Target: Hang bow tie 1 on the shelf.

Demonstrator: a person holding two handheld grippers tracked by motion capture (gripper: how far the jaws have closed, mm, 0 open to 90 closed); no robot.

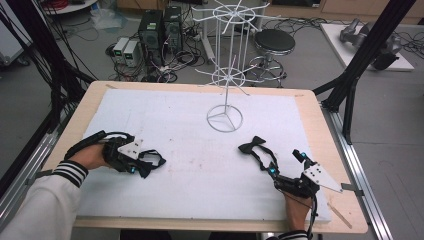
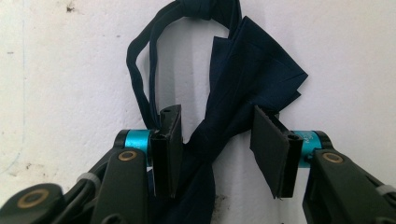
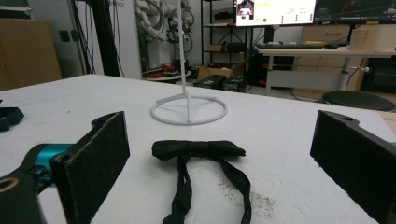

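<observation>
A grey floor point(image 1: 30, 100) surrounds the wooden worktop point(image 1: 320, 130). Behind it stand computer towers point(image 1: 160, 30) and a black stool point(image 1: 274, 41). Monitors point(image 3: 273, 11) glow above a desk point(image 3: 322, 52).

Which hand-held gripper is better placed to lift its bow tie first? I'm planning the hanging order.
Left, probably. The left hand-held gripper already has the navy bow tie between its jaws, one pad touching the cloth. The right hand-held gripper stands wide open, with the black bow tie lying ahead of it.

A robotics lab, cluttered and wired.

Beyond the right hand-held gripper point(image 3: 219, 154), monitors point(image 3: 273, 11) glow over a workbench point(image 3: 322, 50); past the desk point(image 1: 310, 107), computer towers point(image 1: 160, 30), tangled cables point(image 1: 175, 62) and a stool point(image 1: 274, 41).
</observation>
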